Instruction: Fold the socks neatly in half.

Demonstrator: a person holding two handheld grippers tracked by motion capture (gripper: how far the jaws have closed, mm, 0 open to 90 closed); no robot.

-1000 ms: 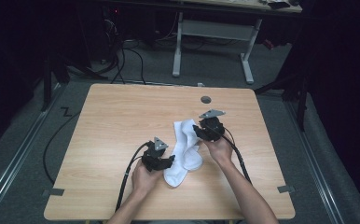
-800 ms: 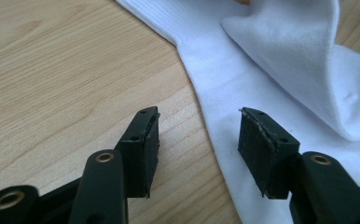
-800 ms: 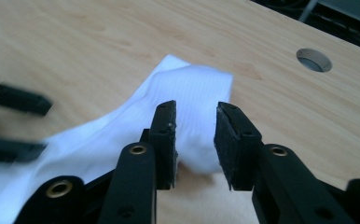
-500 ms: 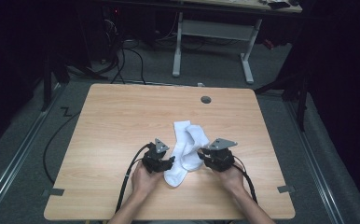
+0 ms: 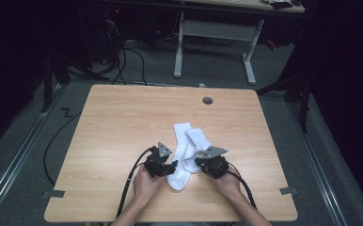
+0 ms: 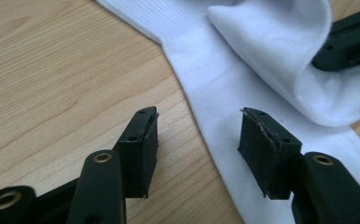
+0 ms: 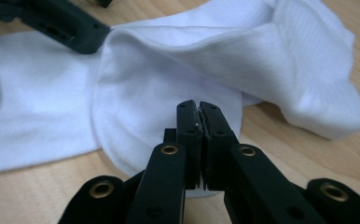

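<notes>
Socks: two white socks lie overlapped on the wooden table, near its front edge, between the two grippers; the upper sock is folded over on itself, its rounded end toward the right gripper

Left gripper: jaws stand apart; one pad rests over bare wood, the other over the flat lower sock; the sock's edge runs between them, nothing pinched

Right gripper: jaws have just been closing and now meet, pressed on the edge of the folded sock's white cloth

Hands: each holds its gripper low at the table's near side; left hand; right hand
</notes>
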